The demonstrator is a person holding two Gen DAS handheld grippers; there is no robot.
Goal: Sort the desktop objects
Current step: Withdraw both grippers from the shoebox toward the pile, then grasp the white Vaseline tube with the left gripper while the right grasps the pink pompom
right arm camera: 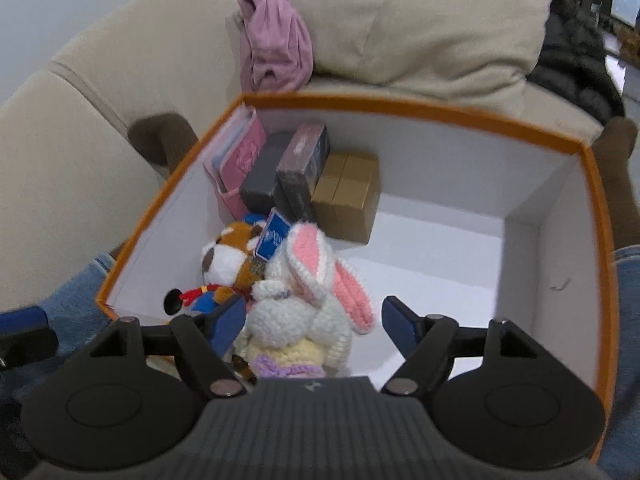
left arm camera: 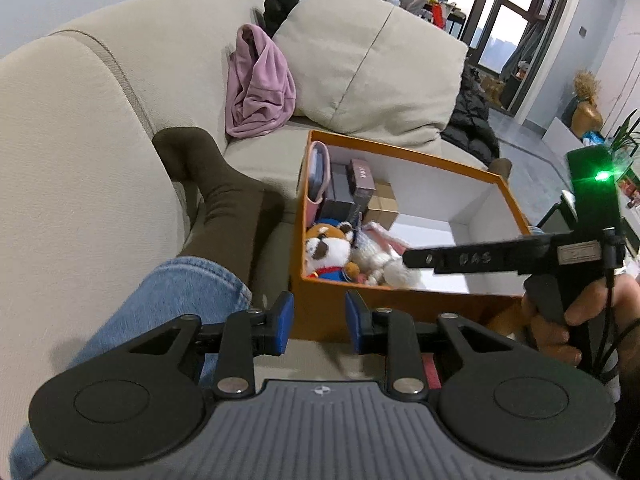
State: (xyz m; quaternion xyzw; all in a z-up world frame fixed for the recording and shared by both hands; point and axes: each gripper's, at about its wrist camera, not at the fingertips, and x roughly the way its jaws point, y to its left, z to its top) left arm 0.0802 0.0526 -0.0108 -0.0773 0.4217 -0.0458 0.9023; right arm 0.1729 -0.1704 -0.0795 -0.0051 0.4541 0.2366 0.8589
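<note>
Jaws: both pairs released, the right's seemingly clear of crocheted rabbit.

— Left gripper tilts steeply downward, blue pads partly apart, nothing between them.

— And the right gripper?

— Jaws spread wide, pads gripping nothing, also angled down. In the left wrist view its hand clasps the handle at four o'clock.

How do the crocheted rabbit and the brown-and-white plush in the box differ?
The crocheted rabbit is white yarn with pink-lined ears; the brown-and-white plush is smooth fur with a red and blue outfit. The rabbit sits between the open right gripper fingers; the plush lies nearer the box's left wall. Both lie in the orange box, touching.
</note>
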